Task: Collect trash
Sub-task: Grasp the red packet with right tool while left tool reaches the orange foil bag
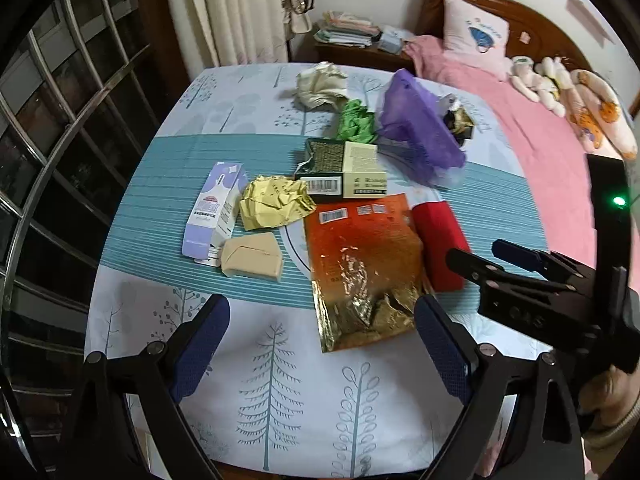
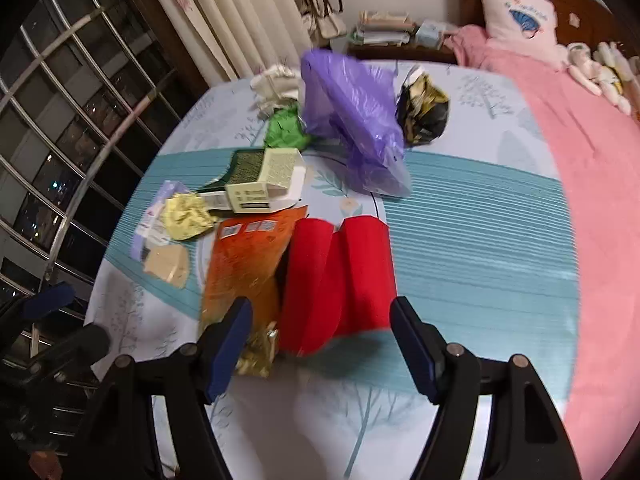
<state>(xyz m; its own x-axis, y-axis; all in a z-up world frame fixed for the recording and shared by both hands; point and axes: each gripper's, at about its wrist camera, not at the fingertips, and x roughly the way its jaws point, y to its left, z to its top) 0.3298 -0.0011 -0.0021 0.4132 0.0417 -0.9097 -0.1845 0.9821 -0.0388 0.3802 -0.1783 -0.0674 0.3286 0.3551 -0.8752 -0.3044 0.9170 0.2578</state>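
Observation:
Trash lies on a table with a blue tree-print cloth (image 1: pixel 280 380): an orange and gold foil pouch (image 1: pixel 360 264), a red box (image 2: pixel 340 276), a crumpled yellow wrapper (image 1: pixel 272 200), a beige box (image 1: pixel 252 256), a lilac carton (image 1: pixel 216 212), a green and cream box (image 1: pixel 344 168), green crumpled paper (image 1: pixel 354 120), white crumpled paper (image 1: pixel 320 84) and a black and gold wrapper (image 2: pixel 422 110). A purple plastic bag (image 2: pixel 356 120) lies at the back. My left gripper (image 1: pixel 322 348) is open in front of the pouch. My right gripper (image 2: pixel 320 348) is open just before the red box.
A bed with a pink blanket (image 2: pixel 580 160), a pillow and stuffed toys runs along the right. A nightstand with stacked papers (image 1: pixel 348 32) and curtains stand behind the table. A window with metal bars (image 1: pixel 60 120) is on the left.

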